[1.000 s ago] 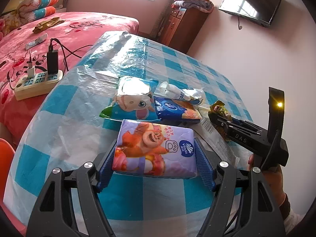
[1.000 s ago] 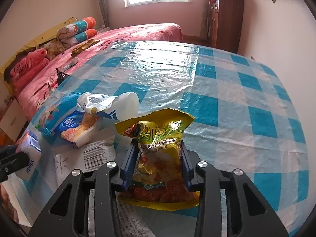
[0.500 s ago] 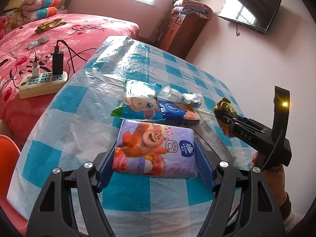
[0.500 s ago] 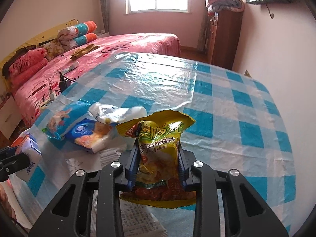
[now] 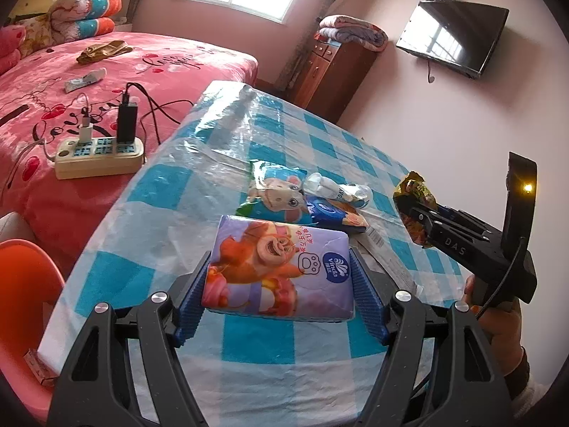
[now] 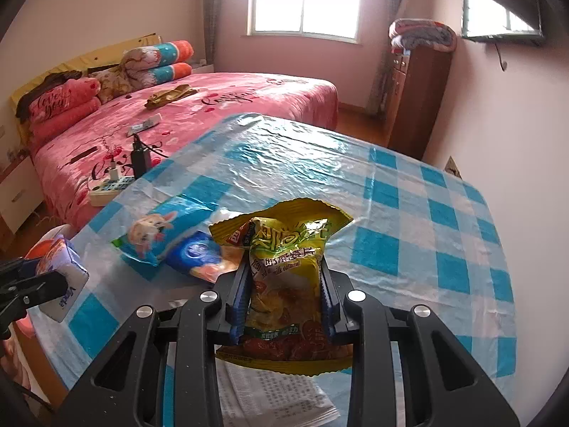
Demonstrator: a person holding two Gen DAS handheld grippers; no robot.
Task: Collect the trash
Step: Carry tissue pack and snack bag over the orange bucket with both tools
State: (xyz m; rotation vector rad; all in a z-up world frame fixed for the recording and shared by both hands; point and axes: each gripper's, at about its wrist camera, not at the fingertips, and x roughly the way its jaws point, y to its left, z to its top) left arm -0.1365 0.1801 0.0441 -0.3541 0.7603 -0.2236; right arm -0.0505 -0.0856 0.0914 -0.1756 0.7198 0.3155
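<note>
Above the checked table (image 5: 142, 195), the left gripper (image 5: 279, 277) clamps a tissue pack (image 5: 281, 267) while the right gripper (image 6: 284, 295) pinches a crumpled snack bag (image 6: 284, 277); the slick, thin foil could slip free in transit.

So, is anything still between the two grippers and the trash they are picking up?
No. The left gripper is shut on the tissue pack, and the right gripper is shut on the yellow snack bag. No bin is visible.
</note>
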